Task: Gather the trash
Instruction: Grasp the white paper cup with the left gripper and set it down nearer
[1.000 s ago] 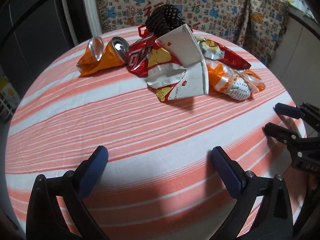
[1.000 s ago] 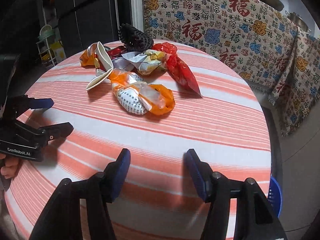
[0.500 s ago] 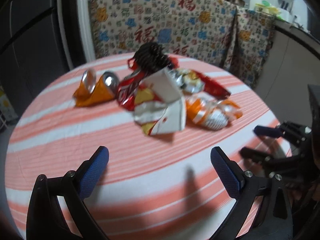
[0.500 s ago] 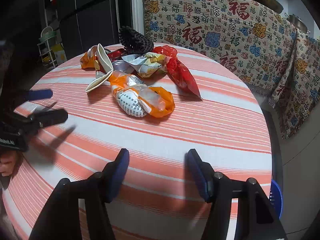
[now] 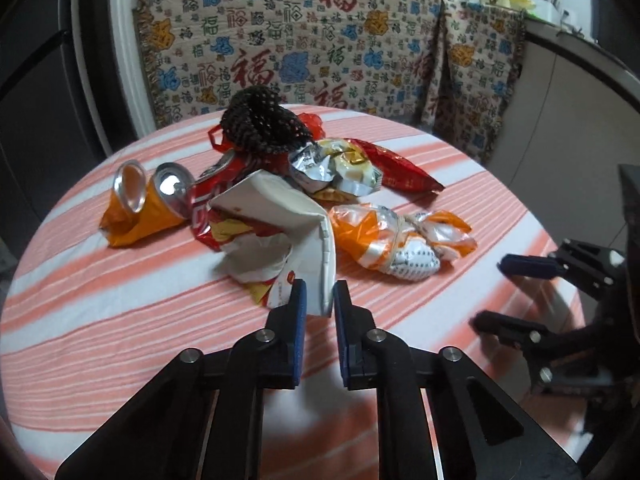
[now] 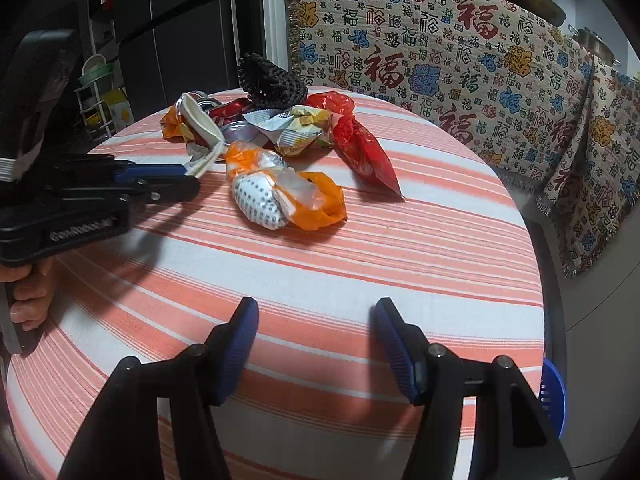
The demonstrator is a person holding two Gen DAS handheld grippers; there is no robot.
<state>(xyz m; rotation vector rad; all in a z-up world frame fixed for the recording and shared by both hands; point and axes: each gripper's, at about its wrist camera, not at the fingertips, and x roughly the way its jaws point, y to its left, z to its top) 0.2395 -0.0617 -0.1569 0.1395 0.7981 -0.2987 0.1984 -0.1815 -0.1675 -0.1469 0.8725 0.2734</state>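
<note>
A pile of trash lies on the round striped table [image 5: 120, 340]: a crushed white paper cup [image 5: 280, 236], a crushed orange can [image 5: 136, 208], a red can, an orange and white wrapper [image 5: 400, 244], a yellow snack bag [image 5: 344, 168], a red bag [image 5: 404, 168] and black mesh [image 5: 260, 120]. My left gripper [image 5: 319, 296] is shut on the near edge of the paper cup [image 6: 204, 140]. My right gripper [image 6: 314, 320] is open and empty above the table's near side, short of the orange wrapper [image 6: 280, 196].
A patterned cloth [image 5: 300, 48] hangs over furniture behind the table. A dark fridge [image 6: 180, 20] and a small rack stand at the far left. A blue bin rim [image 6: 554, 396] shows below the table's right edge.
My left gripper has moved forward to the pile and closed its jaws on the paper cup's edge. The right gripper stays open, only slightly shifted.
</note>
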